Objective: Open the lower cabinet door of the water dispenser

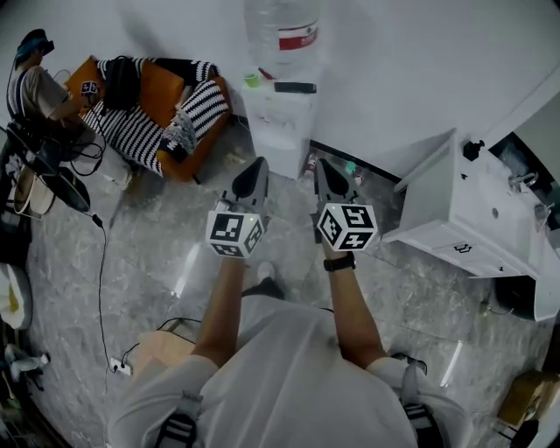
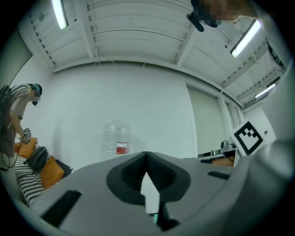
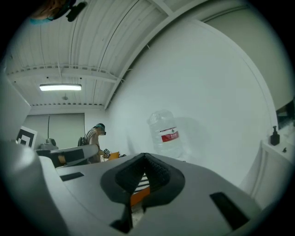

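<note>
A white water dispenser [image 1: 282,122] stands against the far wall with a clear bottle [image 1: 282,26] on top. Its lower front [image 1: 287,157] looks closed. My left gripper [image 1: 255,172] and right gripper [image 1: 327,172] are held side by side over the floor, a short way in front of the dispenser and pointing at it. Both are shut with nothing in them. In the left gripper view the jaws [image 2: 146,156] meet below the bottle [image 2: 117,140]. The right gripper view has the jaws [image 3: 145,156] left of the bottle [image 3: 167,133]. The dispenser's body is hidden behind the jaws in both.
An orange sofa [image 1: 157,96] with a striped blanket stands left of the dispenser, with a person [image 1: 33,83] beside it. A white sink cabinet [image 1: 472,210] juts out at the right. A cable [image 1: 101,280] runs over the marble floor to a power strip [image 1: 119,367].
</note>
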Demonstrator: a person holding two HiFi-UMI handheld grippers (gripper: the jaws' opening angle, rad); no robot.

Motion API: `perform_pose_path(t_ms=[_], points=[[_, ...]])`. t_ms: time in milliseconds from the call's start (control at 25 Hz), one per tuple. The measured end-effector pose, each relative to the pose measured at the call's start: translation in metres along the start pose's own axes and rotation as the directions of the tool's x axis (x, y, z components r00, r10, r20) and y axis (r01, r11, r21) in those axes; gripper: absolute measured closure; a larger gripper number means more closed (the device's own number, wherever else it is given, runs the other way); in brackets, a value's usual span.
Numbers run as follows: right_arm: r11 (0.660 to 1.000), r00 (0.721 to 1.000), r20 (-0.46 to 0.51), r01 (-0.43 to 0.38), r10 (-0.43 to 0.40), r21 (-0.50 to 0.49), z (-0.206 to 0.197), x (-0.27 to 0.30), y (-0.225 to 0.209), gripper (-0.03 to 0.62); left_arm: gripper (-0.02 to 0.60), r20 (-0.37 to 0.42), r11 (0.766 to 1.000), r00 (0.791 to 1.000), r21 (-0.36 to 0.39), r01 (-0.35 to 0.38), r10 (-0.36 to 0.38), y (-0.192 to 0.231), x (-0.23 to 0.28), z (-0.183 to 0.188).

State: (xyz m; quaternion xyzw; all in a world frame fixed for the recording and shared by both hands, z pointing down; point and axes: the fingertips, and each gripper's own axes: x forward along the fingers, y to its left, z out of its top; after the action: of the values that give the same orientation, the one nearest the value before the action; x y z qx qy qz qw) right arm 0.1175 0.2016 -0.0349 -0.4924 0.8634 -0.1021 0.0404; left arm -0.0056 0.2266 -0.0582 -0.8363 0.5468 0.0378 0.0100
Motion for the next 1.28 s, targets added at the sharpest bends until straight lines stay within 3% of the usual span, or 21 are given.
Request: perform_pose_path(t_ms=[200,480,840,960,1080,1280], points=[[1.0,1.0,0.0,0.031,-0.031,0.005,-0.009,0.062,0.008,0.589,0.58,0.03,0.999,0.999,0.021,0.042,-0.043,0.054,0.03,-0.004],[0.994,0.992,-0.066,0.108,-0.107,0.007,-0.036,0.11,0.0,0.589,0.58,-0.024,0.996,0.996,-0.023,0.081,-0.081,0.101,0.062,-0.038],[0.98,0.971,-0.159,0.191,-0.179,0.063,-0.089,0.14,-0.051,0.588,0.58,-0.178,0.982,0.967,-0.093,0.166,-0.18,0.099,0.11,-0.118],[0.978,0.969,-0.175,0.193,-0.177,0.079,-0.111,0.15,-0.075,0.589,0.58,-0.224,0.98,0.955,-0.083,0.182,-0.197,0.095,0.132,-0.149],[0.976,0.961,-0.215,0.198,-0.175,0.094,-0.142,0.162,-0.103,0.589,0.58,-0.282,0.983,0.941,-0.058,0.176,-0.185,0.096,0.155,-0.188],[0.975,0.939,-0.299,0.204,-0.17,0.088,-0.205,0.173,-0.154,0.589,0.58,-0.316,0.972,0.92,-0.12,0.203,-0.231,0.087,0.192,-0.24]])
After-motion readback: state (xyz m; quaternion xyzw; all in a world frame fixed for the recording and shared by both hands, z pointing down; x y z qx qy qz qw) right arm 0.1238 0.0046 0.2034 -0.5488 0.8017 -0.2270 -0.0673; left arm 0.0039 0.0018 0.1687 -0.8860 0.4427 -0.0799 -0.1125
